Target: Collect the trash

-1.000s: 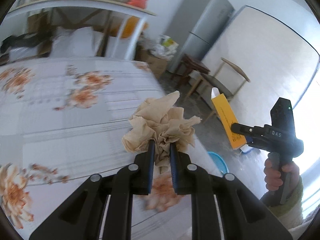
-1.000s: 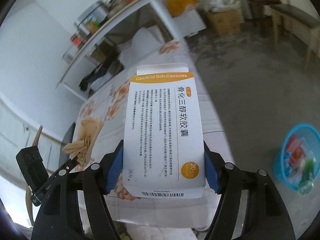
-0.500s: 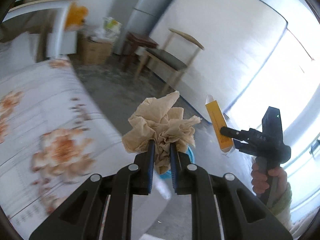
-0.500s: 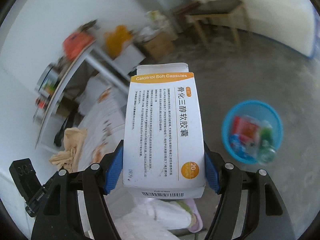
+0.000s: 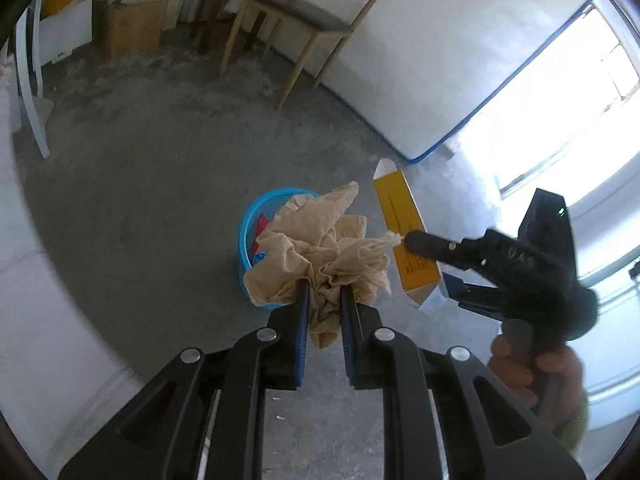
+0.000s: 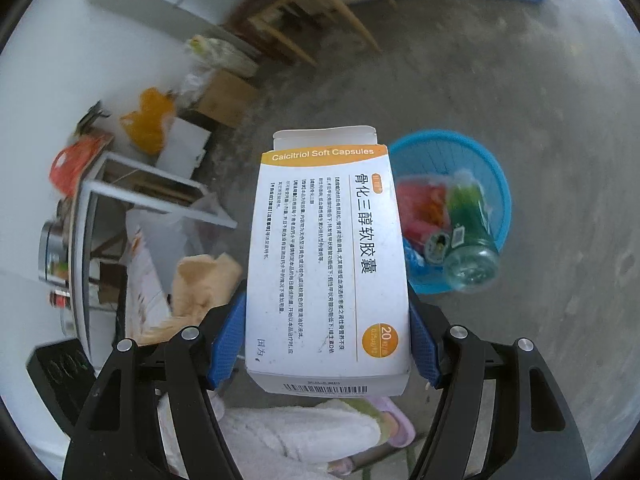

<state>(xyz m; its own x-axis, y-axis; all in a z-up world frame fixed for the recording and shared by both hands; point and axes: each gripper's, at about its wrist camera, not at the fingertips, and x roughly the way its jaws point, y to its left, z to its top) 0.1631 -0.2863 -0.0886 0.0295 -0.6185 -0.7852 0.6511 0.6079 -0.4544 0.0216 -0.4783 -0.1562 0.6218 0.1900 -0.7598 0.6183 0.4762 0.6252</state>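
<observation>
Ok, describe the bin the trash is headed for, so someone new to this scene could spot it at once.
Start from the bare grey concrete floor in the middle of the room. The small round blue basket stands there alone, away from the wooden chair. It is the only bright blue, mesh-walled container, already holding a green bottle and red wrappers.

the left gripper point(image 5: 323, 300) reaches up from the bottom centre of the left wrist view, angled down toward the floor, its blue-padded jaws nearly together and clamped on a crumpled tissue point(image 5: 320, 252). the right gripper point(image 6: 326, 332) fills the bottom of the right wrist view, also tilted downward, its jaws spread wide with the pads pressed against both sides of a medicine box point(image 6: 326, 256). at the right edge of the left wrist view the person's right hand point(image 5: 532, 368) wraps its handle.
</observation>
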